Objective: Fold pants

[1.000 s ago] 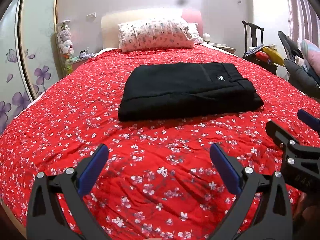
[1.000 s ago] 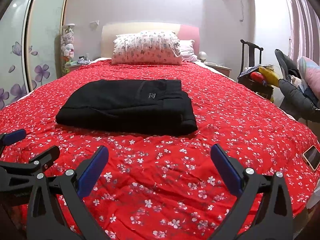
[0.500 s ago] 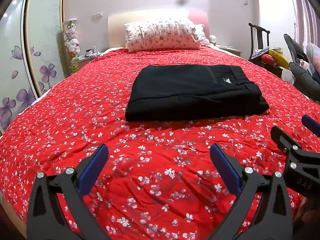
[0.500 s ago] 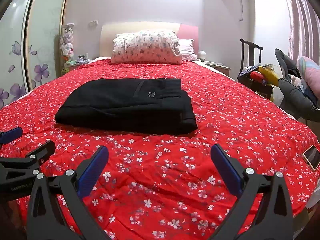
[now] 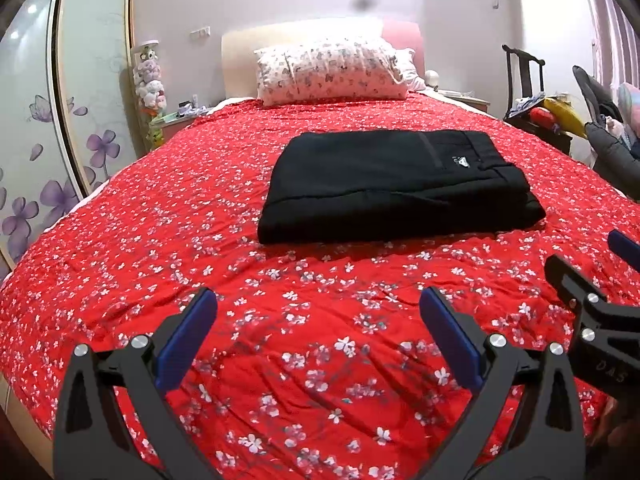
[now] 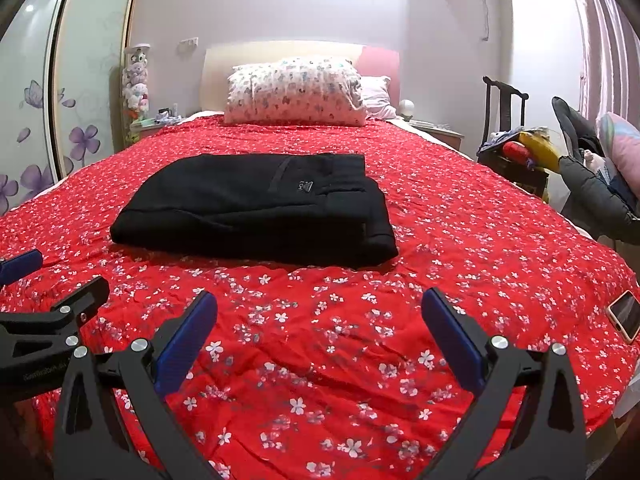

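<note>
Black pants point(image 5: 396, 184) lie folded into a flat rectangle in the middle of the red flowered bedspread point(image 5: 320, 340), a small logo on top; the right wrist view shows the pants point(image 6: 256, 208) left of centre. My left gripper point(image 5: 316, 324) hovers open over bare bedspread near the foot of the bed, well short of the pants. My right gripper point(image 6: 318, 324) is also open and holds nothing. Each gripper shows at the other view's edge: the right gripper point(image 5: 592, 296) and the left gripper point(image 6: 52, 292).
A patterned pillow point(image 6: 296, 94) lies against the headboard. A phone point(image 6: 624, 316) rests on the bedspread's right edge. Right of the bed stand a dark chair point(image 6: 504, 120) with clutter and a grey jacket point(image 6: 600, 200). A wardrobe with flower decals point(image 5: 48, 120) is on the left.
Both grippers have drawn back a little from the pants, and the left view has swung slightly left. The pants have not moved and both grippers stay open.
</note>
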Motion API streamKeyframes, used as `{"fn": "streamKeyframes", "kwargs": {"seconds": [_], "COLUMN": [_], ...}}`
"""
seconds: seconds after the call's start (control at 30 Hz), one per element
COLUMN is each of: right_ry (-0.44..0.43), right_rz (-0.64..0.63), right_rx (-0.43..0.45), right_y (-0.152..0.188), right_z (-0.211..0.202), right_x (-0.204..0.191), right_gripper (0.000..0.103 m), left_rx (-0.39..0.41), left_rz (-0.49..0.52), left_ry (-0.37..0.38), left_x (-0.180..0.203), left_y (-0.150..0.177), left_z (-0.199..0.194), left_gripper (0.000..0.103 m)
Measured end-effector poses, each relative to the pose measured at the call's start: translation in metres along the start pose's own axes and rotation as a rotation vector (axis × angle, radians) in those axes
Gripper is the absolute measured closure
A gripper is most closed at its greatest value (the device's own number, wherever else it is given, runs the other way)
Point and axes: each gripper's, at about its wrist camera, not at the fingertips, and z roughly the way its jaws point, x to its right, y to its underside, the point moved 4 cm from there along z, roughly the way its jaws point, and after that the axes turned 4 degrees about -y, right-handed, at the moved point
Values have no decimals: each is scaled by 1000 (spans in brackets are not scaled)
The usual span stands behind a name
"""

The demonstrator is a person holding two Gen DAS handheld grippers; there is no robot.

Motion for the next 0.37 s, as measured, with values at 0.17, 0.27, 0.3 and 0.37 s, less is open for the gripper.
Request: {"fn": "streamKeyframes", "kwargs": {"seconds": [0.17,0.27,0.3,0.37], "right_ry": [3,3,3,3], "right_rz": [4,8,9,8], "right_rx": [3,0,-1,-3], "right_y": [0,0,1,1], "right_z": [0,0,1,1], "right_x": [0,1,1,1], "right_gripper": [1,1,1,1], "left_rx": [3,0,1,3], "left_rz": [1,-3,-3,1], "left_ry": [18,27,30,28], "left_x": [1,1,1,1], "left_y": [0,-1,-1,-1], "left_z": [0,0,0,0], "left_gripper": [2,2,2,2]}}
